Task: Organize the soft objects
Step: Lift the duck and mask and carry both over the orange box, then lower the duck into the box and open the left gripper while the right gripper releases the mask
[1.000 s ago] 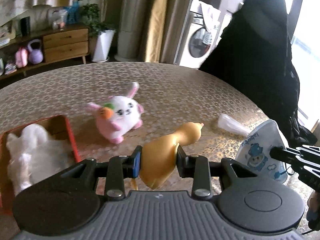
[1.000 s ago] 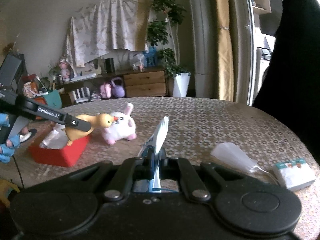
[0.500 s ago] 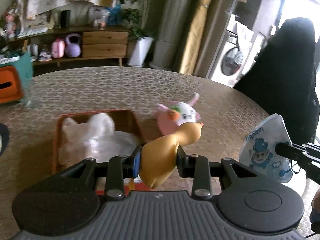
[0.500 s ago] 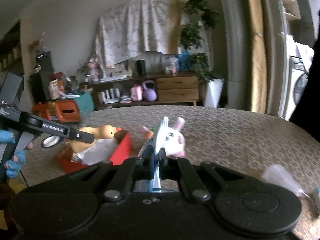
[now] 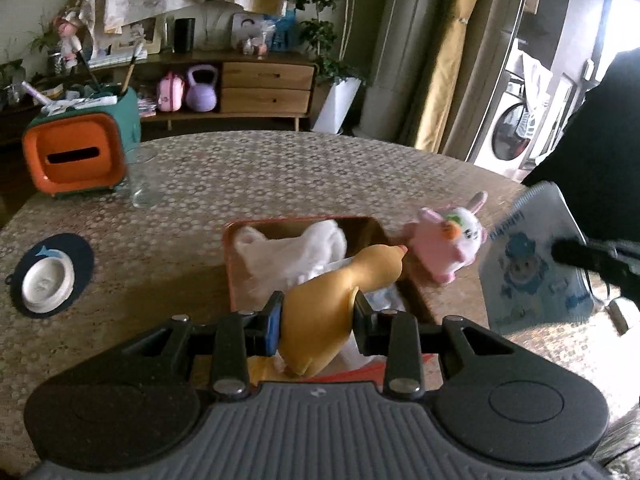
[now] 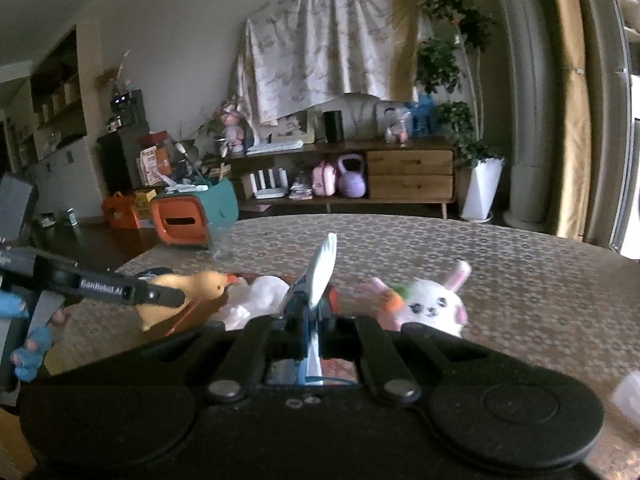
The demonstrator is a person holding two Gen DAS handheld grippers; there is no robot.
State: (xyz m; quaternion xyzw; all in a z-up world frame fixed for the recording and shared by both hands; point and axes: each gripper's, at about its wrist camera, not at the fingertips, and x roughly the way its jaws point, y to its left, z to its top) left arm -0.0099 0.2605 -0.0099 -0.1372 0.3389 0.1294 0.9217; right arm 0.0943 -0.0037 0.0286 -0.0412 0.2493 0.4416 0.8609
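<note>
Left gripper (image 5: 316, 322) fingers clamping yellow duck (image 5: 340, 292) over red box (image 5: 230, 276), right gripper (image 6: 308, 330) fingers pinching blue pouch (image 6: 318, 280)

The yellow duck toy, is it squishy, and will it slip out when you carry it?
Probably squishy: the yellow duck toy bulges around the left gripper, whose jaws are shut on its body. Likely light, since it hangs above the red box without sagging. The smooth skin might slip.

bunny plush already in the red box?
No, the bunny plush sits on the table just outside the red box, beside its right wall.
</note>
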